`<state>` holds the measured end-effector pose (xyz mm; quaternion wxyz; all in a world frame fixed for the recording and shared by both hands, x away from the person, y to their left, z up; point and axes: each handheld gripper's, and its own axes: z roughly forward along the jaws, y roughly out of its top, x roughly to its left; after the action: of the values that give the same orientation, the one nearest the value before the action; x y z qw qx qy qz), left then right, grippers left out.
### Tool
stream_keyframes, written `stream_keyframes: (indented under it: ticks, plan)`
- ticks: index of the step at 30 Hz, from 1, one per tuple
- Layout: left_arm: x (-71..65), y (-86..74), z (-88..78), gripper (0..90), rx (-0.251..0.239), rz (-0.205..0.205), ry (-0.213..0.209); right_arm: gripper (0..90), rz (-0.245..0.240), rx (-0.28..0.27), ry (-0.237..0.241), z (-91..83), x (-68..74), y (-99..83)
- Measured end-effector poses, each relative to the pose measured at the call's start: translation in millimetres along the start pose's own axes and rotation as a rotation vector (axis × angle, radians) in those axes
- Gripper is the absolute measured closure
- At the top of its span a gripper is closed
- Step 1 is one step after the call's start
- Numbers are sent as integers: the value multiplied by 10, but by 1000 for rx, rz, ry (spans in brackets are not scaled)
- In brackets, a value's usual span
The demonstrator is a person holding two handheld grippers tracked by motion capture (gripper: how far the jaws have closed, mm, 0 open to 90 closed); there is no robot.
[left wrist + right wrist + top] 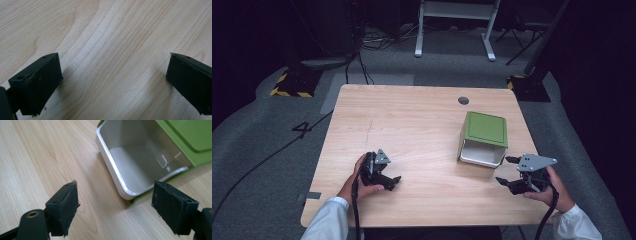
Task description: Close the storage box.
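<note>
I am holding my right gripper (508,171) just beside the green plastic box with the white inner liner (483,138), which is lying on its side on the light wooden counter (412,125) with its open mouth facing me. In the right gripper view the box's rounded white rim (113,173) is sitting just ahead of and between my two black fingers (65,206), not touching either one. Those fingers are standing wide apart with nothing between them but bare wood and the near corner of the box.

My left gripper (393,181) is resting well apart from the box, off to the far side of the counter. Its fingers (37,82) are also spread wide over empty wood grain, gripping nothing.

I am judging this to be the approach step: I am lining up the right fingers with the box before any grasp. The next move is calling for a short push forward so that one finger goes inside the white liner and the other outside the wall, then a firm close on that wall. The smooth plastic may slide on the wood, so I am expecting to go in squarely.
</note>
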<state>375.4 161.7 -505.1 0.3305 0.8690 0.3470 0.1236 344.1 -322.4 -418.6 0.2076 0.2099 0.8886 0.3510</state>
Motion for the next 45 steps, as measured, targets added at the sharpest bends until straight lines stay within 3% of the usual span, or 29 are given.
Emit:
stream_keyframes:
  ticks: [11,26,35,41,45]
  plan:
    - [-2,0,0,5,0,-2,0,204,59,35,-61,-11,-81,-302]
    - [-2,0,0,5,0,-2,1,198,222,69,-111,95,-192,-831]
    - [-2,0,0,5,0,-2,1,180,330,50,-114,125,-209,-1089]
    - [-1,0,0,5,0,-1,0,161,404,29,-132,113,-240,-1166]
    - [-2,-1,0,5,0,-2,0,159,408,30,-126,111,-249,-1173]
